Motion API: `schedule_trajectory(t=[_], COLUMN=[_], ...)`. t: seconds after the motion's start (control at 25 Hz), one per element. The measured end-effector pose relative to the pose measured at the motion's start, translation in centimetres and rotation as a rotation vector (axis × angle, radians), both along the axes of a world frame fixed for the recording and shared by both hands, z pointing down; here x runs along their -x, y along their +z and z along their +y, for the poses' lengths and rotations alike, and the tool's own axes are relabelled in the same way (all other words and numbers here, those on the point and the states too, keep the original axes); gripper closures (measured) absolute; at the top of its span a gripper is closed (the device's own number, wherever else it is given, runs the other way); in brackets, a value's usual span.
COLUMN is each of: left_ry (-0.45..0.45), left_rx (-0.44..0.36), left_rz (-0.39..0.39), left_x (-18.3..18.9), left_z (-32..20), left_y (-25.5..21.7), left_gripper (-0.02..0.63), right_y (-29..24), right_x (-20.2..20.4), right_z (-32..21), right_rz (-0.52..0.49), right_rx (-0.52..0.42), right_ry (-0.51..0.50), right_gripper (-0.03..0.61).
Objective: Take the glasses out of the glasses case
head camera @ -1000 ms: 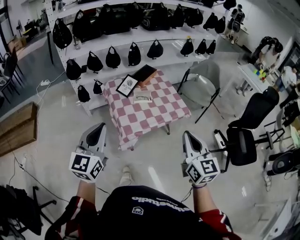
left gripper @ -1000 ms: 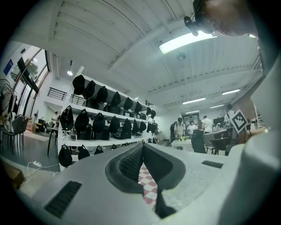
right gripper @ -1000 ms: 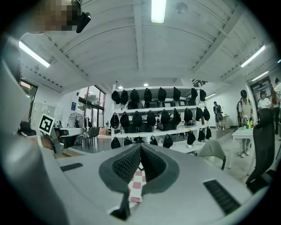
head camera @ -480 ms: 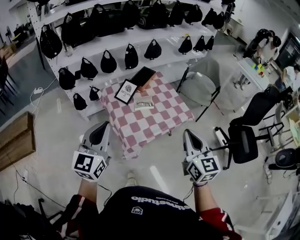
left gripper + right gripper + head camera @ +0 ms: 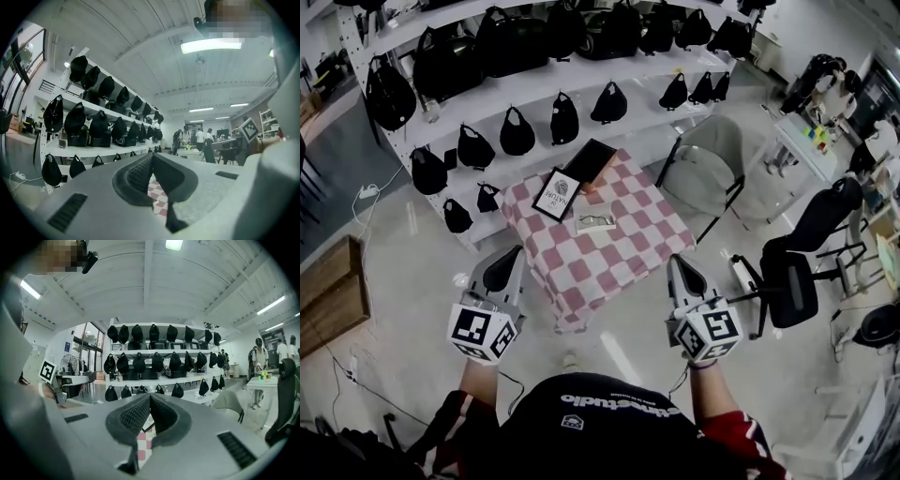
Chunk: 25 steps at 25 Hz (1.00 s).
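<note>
Fingers [image 5: 138, 174] of the left gripper [image 5: 508, 255] are pressed together on nothing, likewise on the right gripper [image 5: 678, 262]. Both hang short of the table [image 5: 628, 246], seemingly too far to reach the glasses [image 5: 598, 221] in their pale case [image 5: 581, 227].

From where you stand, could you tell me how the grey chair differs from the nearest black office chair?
The grey chair is pale with thin folding legs and stands by the checked table; the black office chair is dark, padded, and stands farther from it. Both are on the table's right.
</note>
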<state>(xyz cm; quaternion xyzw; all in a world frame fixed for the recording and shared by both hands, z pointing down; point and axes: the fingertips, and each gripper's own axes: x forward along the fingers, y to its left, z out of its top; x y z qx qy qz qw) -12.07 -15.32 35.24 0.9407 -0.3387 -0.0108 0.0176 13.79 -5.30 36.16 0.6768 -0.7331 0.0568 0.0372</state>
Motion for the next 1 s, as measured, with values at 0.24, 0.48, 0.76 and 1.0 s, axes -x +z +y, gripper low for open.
schedule_trajectory(t=[0.24, 0.48, 0.76, 1.0], left_ry=[0.000, 0.008, 0.012, -0.020], left_rx=[0.005, -0.006, 0.002, -0.019], left_rz=[0.008, 0.008, 0.016, 0.007], left_x=[1.1, 0.5, -0.6, -1.7], left_z=[-3.2, -4.6, -5.6, -7.2], left_y=[0.2, 0.4, 0.7, 0.2], left_gripper=[0.609, 0.609, 0.609, 0.609], right_y=[0.1, 0.7, 2.1, 1.8], right_x=[1.4, 1.3, 0.2, -0.7], right_z=[-2.9, -4.1, -6.5, -10.2], right_rz=[0.019, 0.013, 0.014, 0.015], right_rx=[0.007, 0.024, 0.034, 0.019], right_ry=[-0.005, -0.001, -0.018, -0.077], right_gripper=[0.584, 0.584, 0.584, 0.584])
